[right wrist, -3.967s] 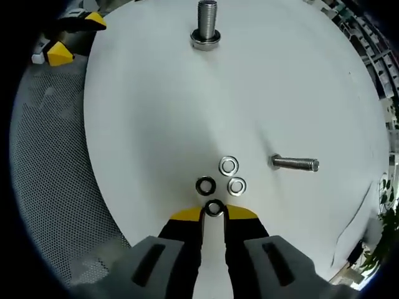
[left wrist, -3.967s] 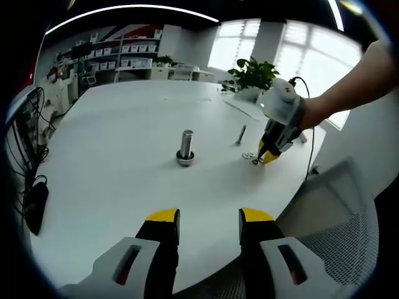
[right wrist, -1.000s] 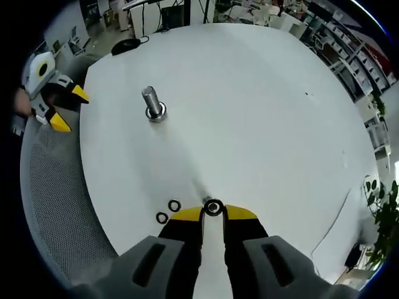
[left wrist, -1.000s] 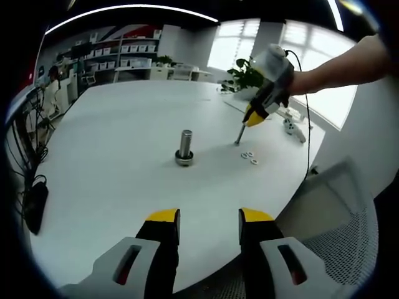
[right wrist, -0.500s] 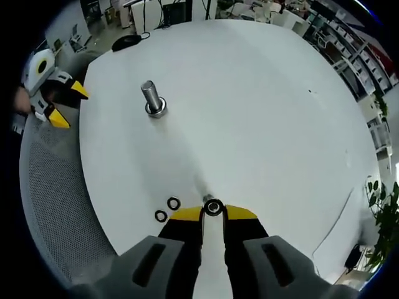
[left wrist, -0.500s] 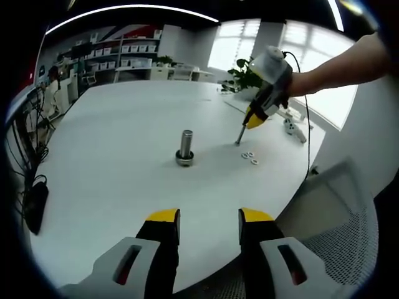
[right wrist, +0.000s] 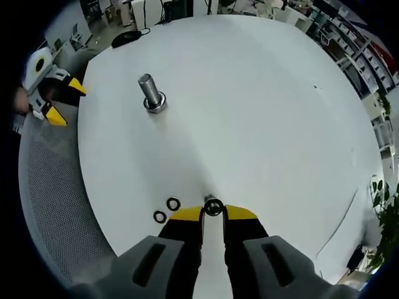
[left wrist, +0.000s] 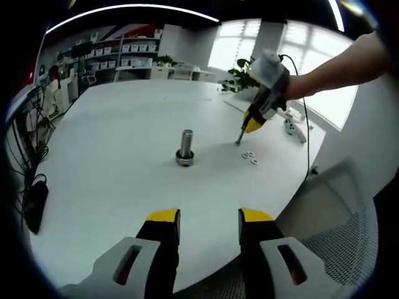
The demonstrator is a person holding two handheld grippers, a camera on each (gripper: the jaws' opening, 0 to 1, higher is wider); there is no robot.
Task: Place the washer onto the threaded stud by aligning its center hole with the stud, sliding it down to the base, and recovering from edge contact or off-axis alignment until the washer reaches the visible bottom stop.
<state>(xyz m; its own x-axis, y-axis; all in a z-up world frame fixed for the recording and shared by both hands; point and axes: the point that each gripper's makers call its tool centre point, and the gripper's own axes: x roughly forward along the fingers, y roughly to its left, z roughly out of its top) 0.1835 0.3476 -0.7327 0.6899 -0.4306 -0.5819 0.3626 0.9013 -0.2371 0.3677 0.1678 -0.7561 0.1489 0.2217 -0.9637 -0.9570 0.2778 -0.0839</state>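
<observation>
A threaded steel stud (left wrist: 186,147) stands upright on its round base near the middle of the white table (left wrist: 112,156). In the right gripper view the stud (right wrist: 149,92) is far ahead and to the left. My right gripper (right wrist: 213,213) is shut on a dark washer (right wrist: 213,207), pinched at its yellow tips. In the left gripper view, the right gripper (left wrist: 252,125) hangs above the table, right of the stud, on a person's arm. My left gripper (left wrist: 209,219) is open and holds nothing, near the table's front edge.
Two loose washers (right wrist: 167,210) lie below the right gripper, and a loose bolt (left wrist: 239,137) lies beside them. A grey mesh chair (left wrist: 336,249) stands at the table edge. A black object (left wrist: 34,205) sits at the left edge. The other gripper (right wrist: 53,99) is upper left.
Four seconds ago the right gripper was down among the washers; it has since lifted with one washer. Over the last second it has sunk slightly. The left gripper has not moved.
</observation>
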